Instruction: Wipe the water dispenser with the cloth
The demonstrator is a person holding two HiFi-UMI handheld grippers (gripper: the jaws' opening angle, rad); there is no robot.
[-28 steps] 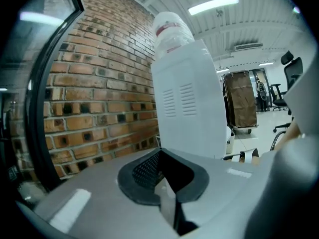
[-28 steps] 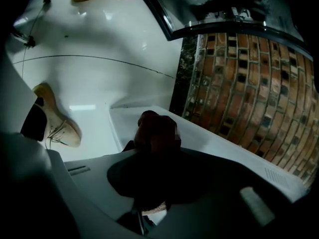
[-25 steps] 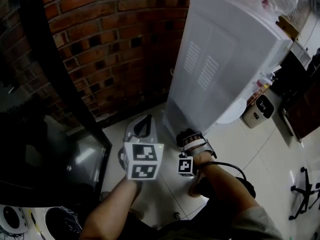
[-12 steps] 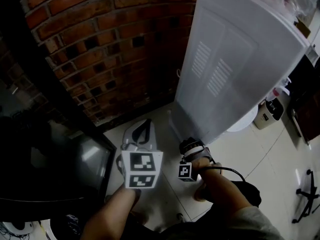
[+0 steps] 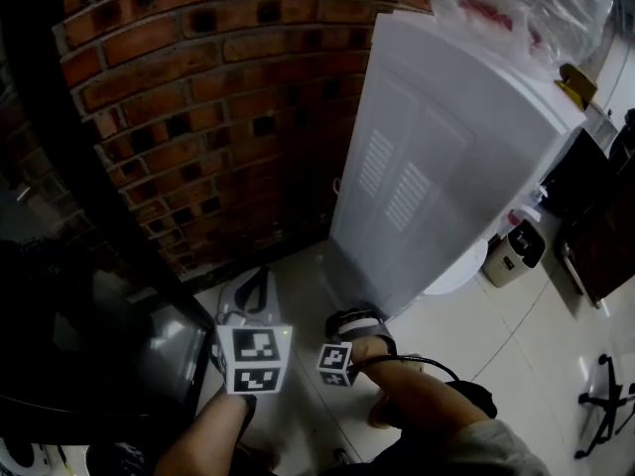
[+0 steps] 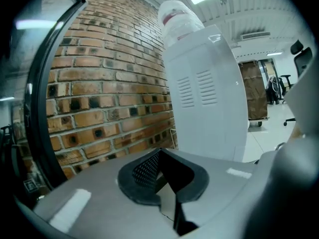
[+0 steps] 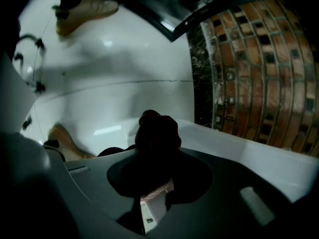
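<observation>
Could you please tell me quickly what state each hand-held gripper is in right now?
Left hand-held gripper: closed, holding nothing.
Right hand-held gripper: closed on the dark cloth.

Dispenser [image 5: 446, 157] right of wall [image 5: 198, 97], perhaps flush

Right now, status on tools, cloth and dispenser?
Left tool shut, empty. Right tool shut on dark cloth, low by the water dispenser base; contact unclear. Brick wall close beside it.
</observation>
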